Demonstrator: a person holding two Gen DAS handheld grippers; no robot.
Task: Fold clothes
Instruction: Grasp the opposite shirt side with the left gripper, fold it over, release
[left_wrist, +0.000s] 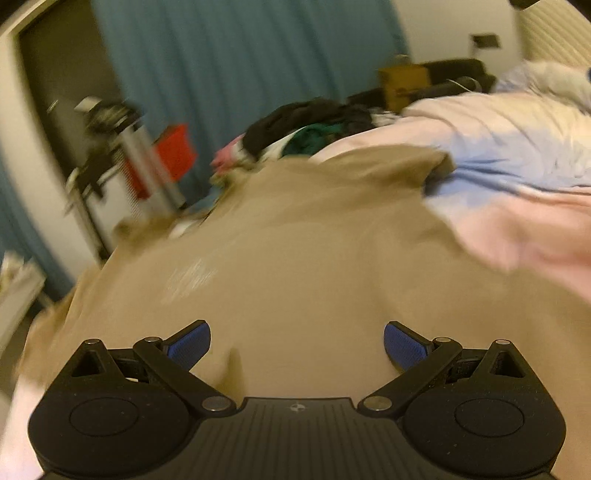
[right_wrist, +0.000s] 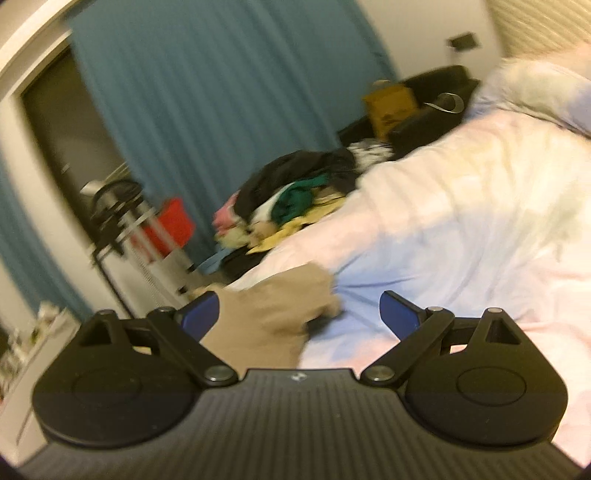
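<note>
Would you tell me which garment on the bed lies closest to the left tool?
The tan shirt, spread flat right before the left tool; the other clothes sit piled farther back.

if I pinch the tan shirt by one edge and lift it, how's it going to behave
The tan shirt will probably be floppy: it lies spread on the bedding with soft wrinkles, so it should sag and drape. It looks thin, so likely light. Both tools, left and right, are open and hold nothing.

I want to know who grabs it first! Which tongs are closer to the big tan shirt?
Left. The left tongs hang open right over the big tan shirt; the right tongs are open at its edge.
</note>
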